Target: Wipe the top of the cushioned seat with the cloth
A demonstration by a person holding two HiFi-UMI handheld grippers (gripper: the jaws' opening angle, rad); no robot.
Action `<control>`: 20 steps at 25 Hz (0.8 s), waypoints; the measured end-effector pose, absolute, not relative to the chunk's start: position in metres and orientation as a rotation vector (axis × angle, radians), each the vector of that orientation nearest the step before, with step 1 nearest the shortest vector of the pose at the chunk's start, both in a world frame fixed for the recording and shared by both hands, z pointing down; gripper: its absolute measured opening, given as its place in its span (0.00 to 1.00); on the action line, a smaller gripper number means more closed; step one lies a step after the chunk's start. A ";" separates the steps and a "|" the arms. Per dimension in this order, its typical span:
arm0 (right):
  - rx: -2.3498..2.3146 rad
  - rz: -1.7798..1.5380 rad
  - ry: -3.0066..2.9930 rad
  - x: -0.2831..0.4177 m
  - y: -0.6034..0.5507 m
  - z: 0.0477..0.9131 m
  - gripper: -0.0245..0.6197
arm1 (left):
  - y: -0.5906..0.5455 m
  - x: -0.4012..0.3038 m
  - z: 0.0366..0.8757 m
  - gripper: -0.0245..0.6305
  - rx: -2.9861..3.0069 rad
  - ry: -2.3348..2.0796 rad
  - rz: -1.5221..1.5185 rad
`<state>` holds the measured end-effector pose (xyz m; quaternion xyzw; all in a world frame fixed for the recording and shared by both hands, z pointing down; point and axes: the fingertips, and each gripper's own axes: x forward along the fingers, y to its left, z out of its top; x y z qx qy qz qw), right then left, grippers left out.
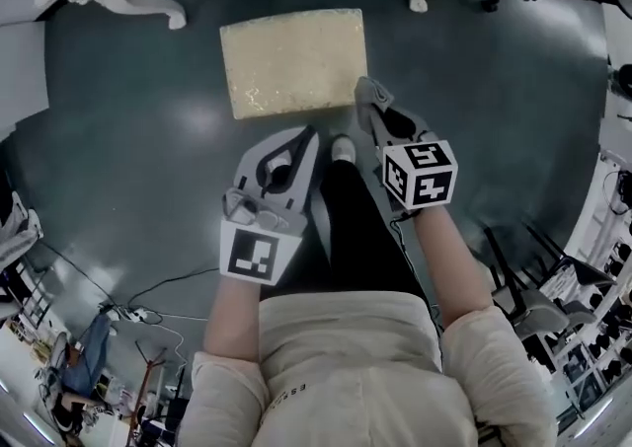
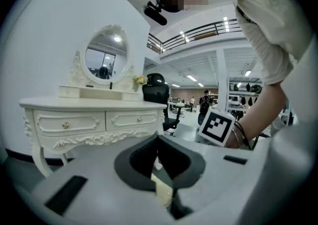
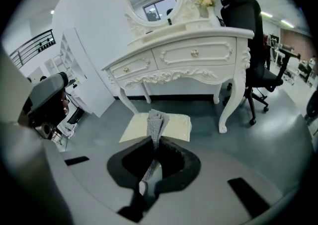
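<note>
White table [image 3: 189,40] stands beyond both tongs. Cushioned seat [image 1: 293,60] sits on the floor [image 1: 128,119] just ahead of them. No contact yet, so wiping looks unstarted. Right tongs [image 3: 154,142] clamped on grey cloth [image 3: 156,119], over the seat's near edge — left tongs [image 2: 158,142] closed, empty.

Soft indoor light, fisheye warp, dark corners

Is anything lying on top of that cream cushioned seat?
Nothing visible: the cushioned seat looks bare. The right gripper holds the cloth above it, covering its near corner in the head view.
</note>
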<state>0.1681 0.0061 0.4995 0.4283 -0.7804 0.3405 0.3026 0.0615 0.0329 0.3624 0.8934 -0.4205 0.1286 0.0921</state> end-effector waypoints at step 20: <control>1.230 0.450 -2.435 0.105 0.010 0.219 0.08 | 0.066 -0.010 0.149 0.04 2.822 -1.441 0.205</control>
